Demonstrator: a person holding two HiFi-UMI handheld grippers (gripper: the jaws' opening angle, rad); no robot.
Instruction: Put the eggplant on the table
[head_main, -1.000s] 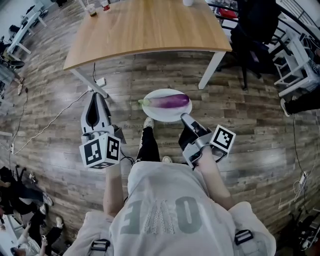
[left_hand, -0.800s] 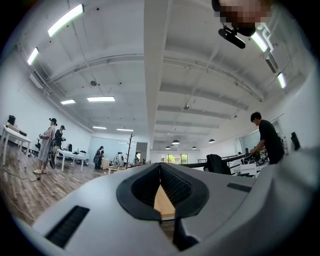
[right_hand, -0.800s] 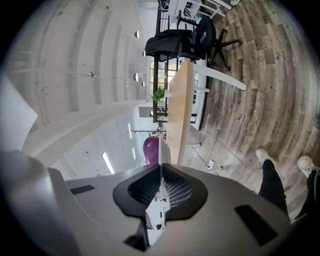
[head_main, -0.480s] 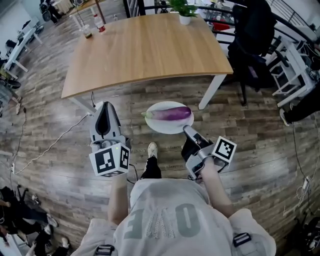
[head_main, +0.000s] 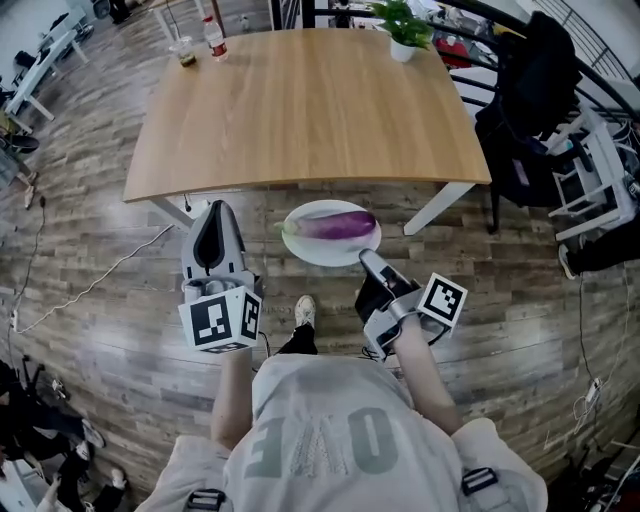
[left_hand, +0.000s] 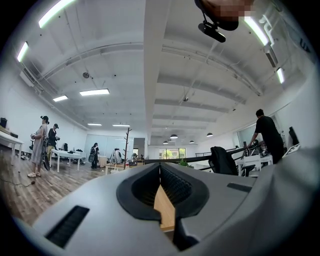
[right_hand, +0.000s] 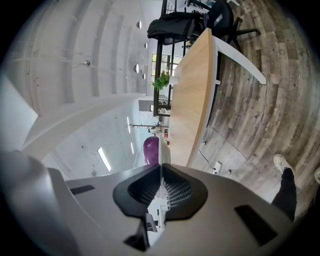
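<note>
So the eggplant (head_main: 340, 226) isn't on the table (head_main: 300, 100) yet. It's lying lengthwise across the middle of a white plate (head_main: 305, 250), and that plate hangs in the air just short of the table's near edge, over the wood floor.

The right gripper (head_main: 368, 258) has its jaws pinched tight on the plate's near rim. In the right gripper view you look along the rim edge-on, with the purple eggplant (right_hand: 151, 149) just past it. My guess is that carrying it by the plate keeps the eggplant from being squeezed, and the plate is kept roughly level so it won't roll off.

The left gripper (head_main: 212, 212) is closed with nothing in it, pointing at the table beside the plate, probably just riding along.

The near half of the table is bare. A plant (head_main: 403, 25) sits by the far right corner, so there's plenty of room to land.
</note>
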